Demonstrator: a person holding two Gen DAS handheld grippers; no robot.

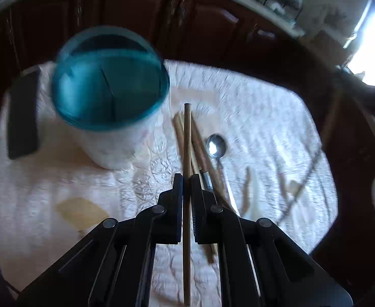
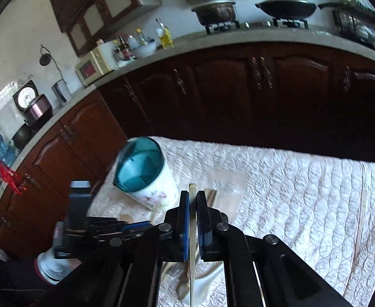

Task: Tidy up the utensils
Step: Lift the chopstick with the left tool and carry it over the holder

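Clamped in my left gripper (image 1: 186, 181), a wooden chopstick (image 1: 186, 138) points past a blurred teal-rimmed white holder (image 1: 110, 94); more chopsticks (image 1: 200, 151) and a spoon (image 1: 216, 146) lie on the quilted cloth (image 1: 264, 117). Through the right view, my right gripper (image 2: 192, 199) pinches a pale, flat-tipped stick (image 2: 192, 192) near the same floral holder (image 2: 146, 176), its contents unclear.

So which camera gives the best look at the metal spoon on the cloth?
The left wrist view: the spoon lies in plain sight beside the loose chopsticks. In the right wrist view I cannot pick it out; the gripper blocks that area.
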